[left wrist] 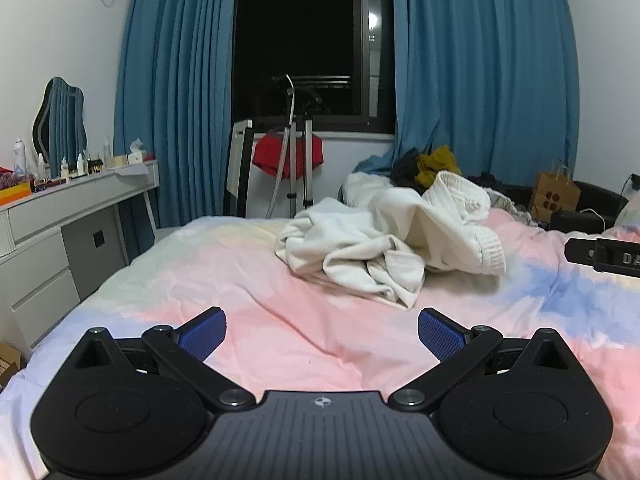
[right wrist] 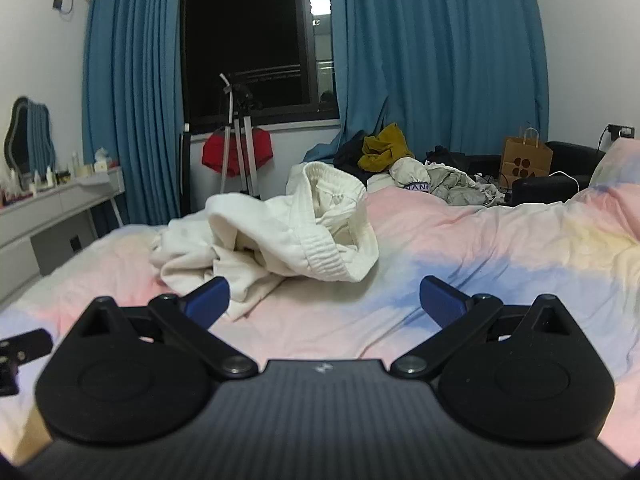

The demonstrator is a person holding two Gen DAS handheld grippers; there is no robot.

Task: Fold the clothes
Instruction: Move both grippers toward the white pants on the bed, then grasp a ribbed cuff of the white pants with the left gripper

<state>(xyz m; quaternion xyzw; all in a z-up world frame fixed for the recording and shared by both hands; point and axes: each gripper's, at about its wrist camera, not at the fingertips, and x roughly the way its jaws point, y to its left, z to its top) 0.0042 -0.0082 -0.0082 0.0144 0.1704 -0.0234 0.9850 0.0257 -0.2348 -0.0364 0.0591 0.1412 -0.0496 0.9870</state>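
Two blue pads spread wide on the left gripper (left wrist: 322, 334), nothing between them, above the pastel bedspread (left wrist: 248, 304); the crumpled white garment (left wrist: 392, 248) lies ahead, well apart. Over to the right wrist: right gripper (right wrist: 324, 300) gapes wide too, empty, the white garment (right wrist: 272, 236) just beyond its left finger.

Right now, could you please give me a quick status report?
Left claw and right claw open, empty. White garment crumpled on the bed, untouched. Nothing in the way.
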